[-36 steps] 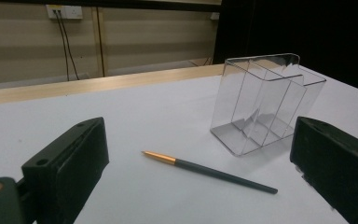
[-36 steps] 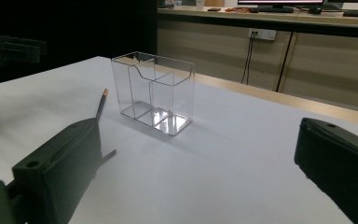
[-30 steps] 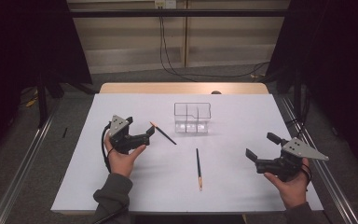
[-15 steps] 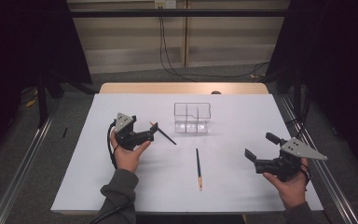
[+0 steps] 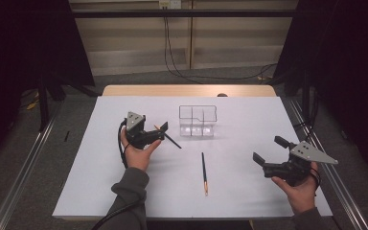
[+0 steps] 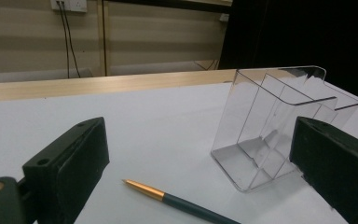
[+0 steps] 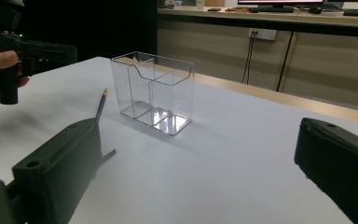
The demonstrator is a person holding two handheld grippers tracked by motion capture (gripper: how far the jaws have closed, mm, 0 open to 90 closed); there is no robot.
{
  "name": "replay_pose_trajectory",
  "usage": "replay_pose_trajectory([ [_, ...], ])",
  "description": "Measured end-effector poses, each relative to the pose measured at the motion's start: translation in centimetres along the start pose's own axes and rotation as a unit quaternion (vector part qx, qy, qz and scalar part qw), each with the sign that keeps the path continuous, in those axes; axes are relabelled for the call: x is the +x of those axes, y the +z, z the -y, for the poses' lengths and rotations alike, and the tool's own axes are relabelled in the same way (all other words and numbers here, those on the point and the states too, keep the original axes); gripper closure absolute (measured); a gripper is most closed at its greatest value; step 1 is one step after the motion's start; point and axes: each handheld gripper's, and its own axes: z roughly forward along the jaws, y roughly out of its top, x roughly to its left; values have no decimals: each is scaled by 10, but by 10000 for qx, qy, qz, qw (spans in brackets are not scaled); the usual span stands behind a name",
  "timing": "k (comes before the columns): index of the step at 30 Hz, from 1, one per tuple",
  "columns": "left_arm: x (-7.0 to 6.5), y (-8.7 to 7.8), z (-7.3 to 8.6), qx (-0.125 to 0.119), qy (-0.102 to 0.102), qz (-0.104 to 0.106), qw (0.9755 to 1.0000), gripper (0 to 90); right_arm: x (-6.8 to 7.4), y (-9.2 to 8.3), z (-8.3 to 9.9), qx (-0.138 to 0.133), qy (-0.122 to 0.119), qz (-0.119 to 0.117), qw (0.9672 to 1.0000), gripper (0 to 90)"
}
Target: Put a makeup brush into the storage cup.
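A dark pen with a gold tip lies on the white table left of a clear compartmented holder. My left gripper hangs open just over this pen. In the left gripper view the pen lies on the sheet between the spread jaws of that gripper, with the holder ahead on the right. A second pen lies apart near the middle. My right gripper is held open at the right, nothing in it. Past the right gripper's jaws stand the holder, a pen and the left gripper.
The white sheet covers the table, with a wooden strip along the far edge. Metal rails run along both sides on the floor. Cables hang down the back wall.
My left gripper has moved forward and to the right, over the gold-tipped pen. The right gripper has stayed about where it was. Both pens and the holder lie unmoved.
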Motion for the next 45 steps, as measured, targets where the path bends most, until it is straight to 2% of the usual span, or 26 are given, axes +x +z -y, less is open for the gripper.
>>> replay_pose_trajectory([
  [2, -1, 4, 0, 61, 52, -2, 10000, 43, 0, 0, 0, 11, -20, -8, 10000, 1],
  [16, -2, 17, -2, 259, 45, -182, 9995, 43, -1, 0, 0, 13, -21, -15, 10000, 1],
  [20, -1, 19, -3, 247, 59, -256, 9993, 43, -1, 0, 0, 11, -17, -12, 10000, 1],
  [25, -2, 22, -6, 60, 74, -232, 9997, 44, -2, 0, 0, -15, 10, -18, 10000, 1],
  [38, -3, 34, -12, 69, 79, -301, 9995, 43, -3, 0, 1, -13, 19, 7, 10000, 1],
  [42, -1, 37, -12, 52, 15, -310, 9995, 43, -3, 0, 1, -26, 15, -12, 10000, 1],
  [45, 0, 38, -12, 144, 6, -346, 9993, 43, -3, 0, 1, 12, -6, -26, 10000, 1],
])
